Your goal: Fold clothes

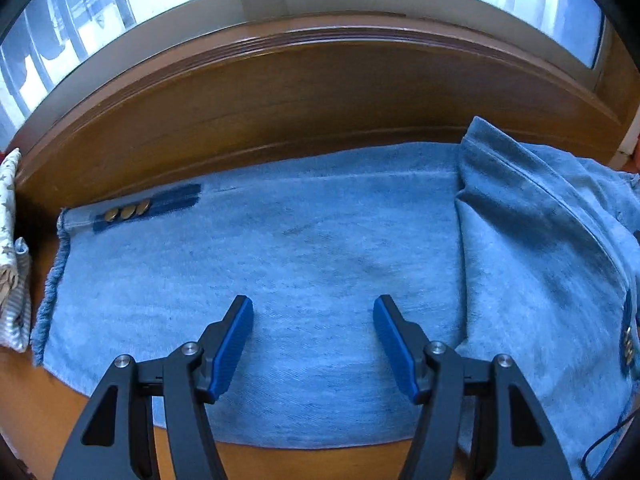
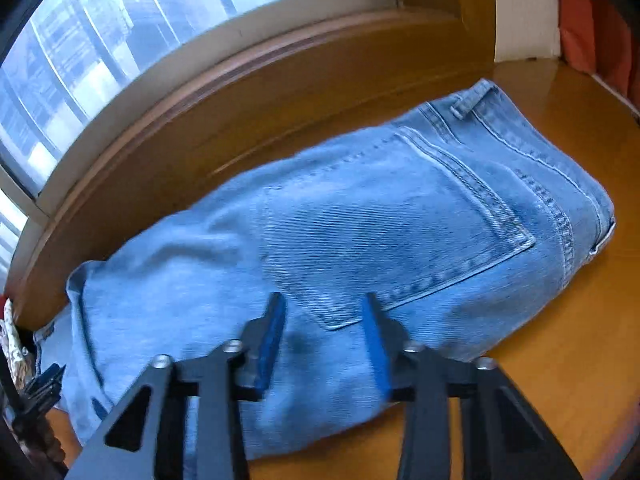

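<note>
While both of my claws hang apart over denim, the biggest thing in view is the wooden surface (image 1: 280, 92), brown, running along a window (image 1: 132, 4) at the far side. On it lie the jeans (image 1: 304, 272), light blue, taking up most of the left wrist view: one leg spread flat to the left, frayed hem (image 1: 48, 300) at the far left end, a dark strip with three brass buttons (image 1: 128, 212) near the far left corner. On the right the denim is bunched into a raised fold (image 1: 532, 216). In the right wrist view I see the seat end of the jeans, back pocket (image 2: 408, 224) facing up, waistband with belt loop (image 2: 470, 100) toward the far right. A patterned cloth (image 1: 10, 248) sits at the left edge, just beside the hem. My left claw (image 1: 313, 344) is spread wide, blue pads over the flat leg, nothing between them. My right claw (image 2: 325, 344) is also parted, hovering over the near corner of the pocket, gripping nothing; contact with the cloth I cannot tell.
</note>
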`<state>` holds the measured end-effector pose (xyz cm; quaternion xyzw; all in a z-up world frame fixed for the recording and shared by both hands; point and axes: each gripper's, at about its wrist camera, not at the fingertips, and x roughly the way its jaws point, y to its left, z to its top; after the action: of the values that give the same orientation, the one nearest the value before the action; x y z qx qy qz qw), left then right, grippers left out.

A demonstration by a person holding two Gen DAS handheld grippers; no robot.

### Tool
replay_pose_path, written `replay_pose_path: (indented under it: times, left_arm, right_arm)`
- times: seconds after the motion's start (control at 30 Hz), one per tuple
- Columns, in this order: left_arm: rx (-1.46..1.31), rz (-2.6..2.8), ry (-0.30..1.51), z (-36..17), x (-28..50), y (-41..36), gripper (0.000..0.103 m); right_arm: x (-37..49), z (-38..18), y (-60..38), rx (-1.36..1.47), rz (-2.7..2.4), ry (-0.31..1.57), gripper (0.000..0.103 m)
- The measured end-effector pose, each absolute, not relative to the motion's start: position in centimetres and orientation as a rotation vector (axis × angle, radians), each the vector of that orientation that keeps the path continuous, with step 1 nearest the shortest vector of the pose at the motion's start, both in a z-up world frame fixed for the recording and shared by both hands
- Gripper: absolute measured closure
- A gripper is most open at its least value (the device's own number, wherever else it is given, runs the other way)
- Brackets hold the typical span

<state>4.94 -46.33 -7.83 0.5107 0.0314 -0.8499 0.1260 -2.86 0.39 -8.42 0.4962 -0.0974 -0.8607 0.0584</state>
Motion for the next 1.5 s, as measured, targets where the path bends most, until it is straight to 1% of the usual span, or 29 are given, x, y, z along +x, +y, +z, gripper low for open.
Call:
replay_pose_path:
  times: [0.03, 0.07, 0.13, 0.23, 0.37, 0.57, 0.67, 0.7, 0.73, 0.77, 0.83, 0.93, 1.03, 1.13, 1.23, 1.3, 1.37, 1.4, 1.47, 1.5]
  left_arm:
    - [1.498, -2.467, 0.114, -7.8, 4.9, -46.0, 0.042]
    - [1.509, -2.461, 0.147, -7.9, 5.0, -45.6, 0.042]
    - [1.529, -2.459, 0.206, -8.0, 5.3, -44.6, 0.042]
    - [1.552, -2.481, 0.183, -8.0, 5.7, -41.7, 0.039]
    - [1.606, -2.557, 0.109, -8.0, 6.2, -37.0, 0.036]
    - [1.636, -2.600, 0.052, -7.9, 6.1, -34.1, 0.035]
    - [1.640, -2.584, 0.053, -7.7, 6.2, -34.6, 0.036]
    - [1.636, -2.578, 0.050, -7.6, 6.3, -34.8, 0.036]
    - [1.630, -2.573, 0.048, -7.5, 6.3, -35.1, 0.036]
    - [1.623, -2.572, 0.045, -7.3, 6.4, -35.5, 0.036]
    - [1.607, -2.572, 0.042, -6.9, 6.5, -36.2, 0.036]
    - [1.598, -2.574, 0.058, -6.6, 6.4, -37.3, 0.036]
    - [1.605, -2.602, 0.072, -6.4, 6.4, -38.0, 0.036]
    - [1.628, -2.640, 0.031, -6.5, 6.5, -38.2, 0.036]
    - [1.676, -2.670, -0.030, -6.7, 6.8, -38.6, 0.036]
    - [1.698, -2.693, -0.073, -6.7, 7.1, -39.0, 0.036]
    - [1.699, -2.708, -0.110, -6.6, 7.4, -39.5, 0.036]
    - [1.705, -2.715, -0.113, -6.6, 7.5, -39.8, 0.036]
    - [1.721, -2.727, -0.107, -6.7, 7.8, -40.5, 0.036]
    - [1.730, -2.734, -0.102, -6.7, 7.9, -40.9, 0.036]
  right_arm:
    - [-3.0, -8.6, 0.8, 1.515, -2.612, -0.283, 0.087]
    - [-3.1, -8.8, 1.4, 1.524, -2.617, -0.284, 0.091]
    - [-3.4, -9.0, 3.1, 1.537, -2.622, -0.321, 0.102]
    - [-4.0, -9.1, 6.0, 1.551, -2.641, -0.358, 0.103]
    - [-5.0, -9.0, 9.7, 1.570, -2.735, -0.287, 0.103]
    - [-5.8, -8.7, 13.4, 1.562, -2.741, -0.220, 0.103]
    - [-2.8, -7.2, 14.2, 1.442, -2.722, -0.257, 0.084]
    - [-1.5, -6.7, 14.4, 1.398, -2.707, -0.271, 0.070]
    - [0.1, -6.3, 14.7, 1.361, -2.676, -0.289, 0.059]
    - [1.5, -6.2, 15.2, 1.343, -2.625, -0.306, 0.056]
    - [3.9, -5.8, 14.8, 1.353, -2.520, -0.305, 0.055]
    - [7.8, -5.8, 13.4, 1.373, -2.415, -0.220, 0.054]
    - [10.4, -6.6, 10.5, 1.406, -2.377, -0.056, 0.054]
    - [11.5, -8.2, 7.9, 1.454, -2.367, 0.102, 0.054]
    - [12.2, -9.1, 5.4, 1.446, -2.424, 0.240, 0.049]
    - [12.4, -9.3, 4.7, 1.446, -2.469, 0.237, 0.048]
    - [12.7, -9.5, 4.5, 1.439, -2.520, 0.192, 0.046]
    - [12.8, -9.5, 4.3, 1.439, -2.543, 0.178, 0.046]
    - [13.0, -9.4, 3.6, 1.454, -2.574, 0.160, 0.053]
    - [13.1, -9.4, 3.2, 1.461, -2.590, 0.150, 0.064]
